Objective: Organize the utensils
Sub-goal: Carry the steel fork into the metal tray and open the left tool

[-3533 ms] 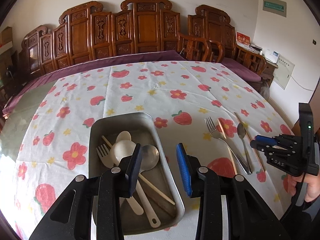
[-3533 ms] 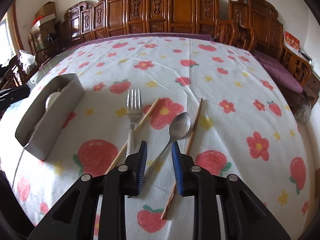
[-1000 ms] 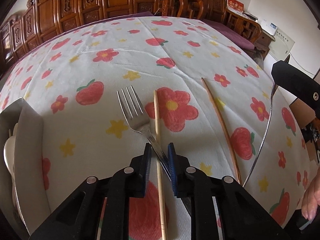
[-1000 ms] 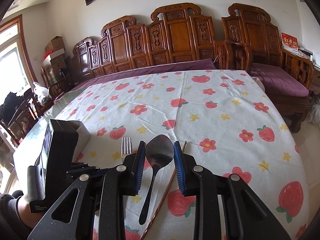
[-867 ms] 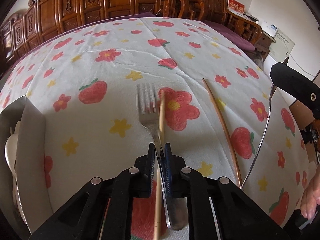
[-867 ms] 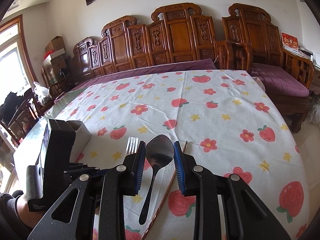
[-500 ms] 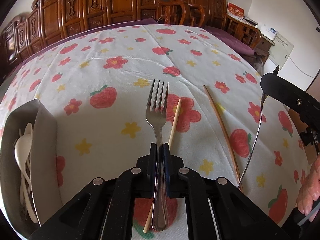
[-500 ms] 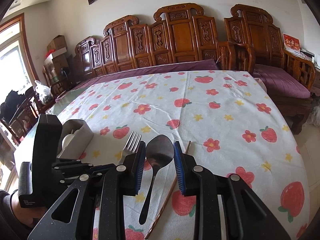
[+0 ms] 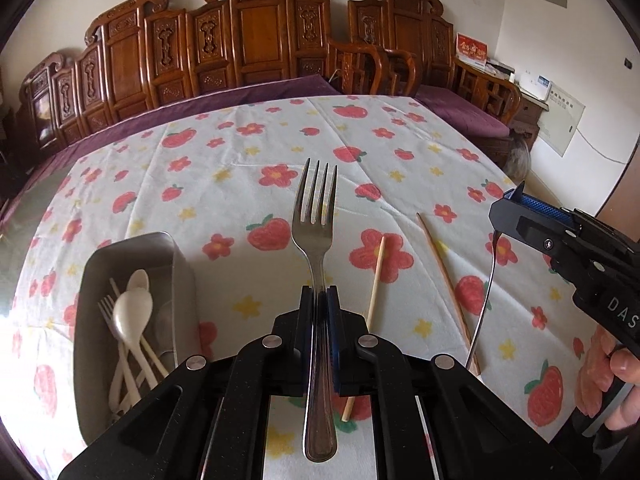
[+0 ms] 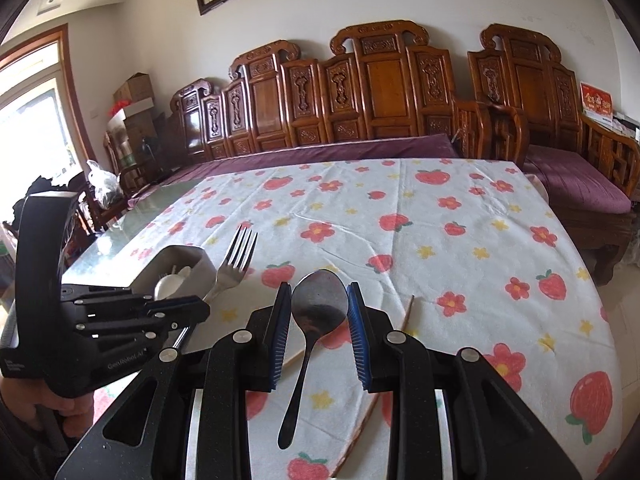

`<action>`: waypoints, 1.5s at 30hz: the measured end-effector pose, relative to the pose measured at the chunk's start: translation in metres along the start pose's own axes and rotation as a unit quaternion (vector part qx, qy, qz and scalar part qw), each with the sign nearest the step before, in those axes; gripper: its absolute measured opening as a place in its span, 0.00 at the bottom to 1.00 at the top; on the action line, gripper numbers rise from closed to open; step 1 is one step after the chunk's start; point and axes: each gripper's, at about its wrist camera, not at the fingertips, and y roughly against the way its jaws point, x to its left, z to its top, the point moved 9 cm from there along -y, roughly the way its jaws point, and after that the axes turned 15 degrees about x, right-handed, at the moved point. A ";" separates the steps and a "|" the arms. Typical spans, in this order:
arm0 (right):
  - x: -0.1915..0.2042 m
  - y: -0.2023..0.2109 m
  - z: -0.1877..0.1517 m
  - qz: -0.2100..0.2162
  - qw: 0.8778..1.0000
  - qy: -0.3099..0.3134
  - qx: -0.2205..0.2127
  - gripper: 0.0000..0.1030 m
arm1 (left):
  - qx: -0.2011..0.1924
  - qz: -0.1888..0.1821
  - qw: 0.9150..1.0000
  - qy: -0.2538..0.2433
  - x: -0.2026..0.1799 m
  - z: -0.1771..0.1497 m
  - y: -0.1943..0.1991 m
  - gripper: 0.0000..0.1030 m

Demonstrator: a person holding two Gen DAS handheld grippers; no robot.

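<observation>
Steel fork [image 9: 315, 232] clenched in left tool [image 9: 320, 300]; spoon [image 10: 318, 308] between right tool's [image 10: 320, 312] parted pads.

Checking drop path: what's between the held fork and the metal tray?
Left wrist view: only bare tablecloth between the fork and the metal tray; both chopsticks lie on the fork's other side.

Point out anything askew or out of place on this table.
Two chopsticks lie splayed apart on the tablecloth, outside the metal tray. Nothing looks spilled or damaged.
</observation>
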 end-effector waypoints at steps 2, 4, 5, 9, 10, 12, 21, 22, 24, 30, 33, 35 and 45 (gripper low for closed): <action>0.011 0.005 0.002 0.001 1.000 0.011 -0.005 0.30 | -0.006 0.002 1.000 0.005 0.009 -0.002 0.009 0.06; 0.022 0.009 0.004 -0.004 1.000 0.026 -0.007 0.30 | -0.010 0.004 1.000 0.010 0.018 -0.006 0.018 0.06; 0.027 0.011 0.005 -0.005 0.999 0.032 -0.008 0.30 | -0.011 0.006 1.000 0.011 0.021 -0.008 0.022 0.06; 0.041 0.016 0.008 -0.016 0.999 0.043 -0.007 0.30 | -0.020 0.014 1.000 0.012 0.037 -0.016 0.040 0.06; 0.044 0.018 0.010 -0.019 0.999 0.043 -0.007 0.30 | -0.022 0.014 1.000 0.014 0.042 -0.017 0.045 0.06; 0.048 0.024 0.011 -0.022 0.999 0.040 -0.008 0.30 | -0.026 0.014 0.999 0.018 0.050 -0.020 0.053 0.06; 0.070 0.046 0.007 -0.049 0.998 0.044 0.005 0.30 | -0.021 0.006 0.999 0.033 0.084 -0.036 0.066 0.06; 0.072 0.048 0.008 -0.053 0.998 0.046 0.006 0.30 | -0.019 0.007 0.999 0.032 0.087 -0.037 0.065 0.06; 0.076 0.050 0.010 -0.056 0.997 0.048 0.010 0.30 | -0.017 0.005 0.999 0.030 0.092 -0.039 0.064 0.06; 0.089 0.043 0.021 -0.059 0.996 0.059 0.019 0.30 | -0.004 -0.003 1.000 0.027 0.110 -0.037 0.050 0.06; 0.098 0.033 0.030 -0.061 0.995 0.069 0.029 0.30 | 0.003 0.002 1.000 0.028 0.123 -0.035 0.038 0.06; 0.105 0.028 0.037 -0.061 0.995 0.074 0.033 0.30 | 0.009 -0.003 0.999 0.036 0.132 -0.035 0.032 0.06; 0.149 0.003 0.062 -0.043 0.993 0.102 0.051 0.30 | 0.050 -0.016 0.998 0.043 0.155 -0.037 -0.010 0.06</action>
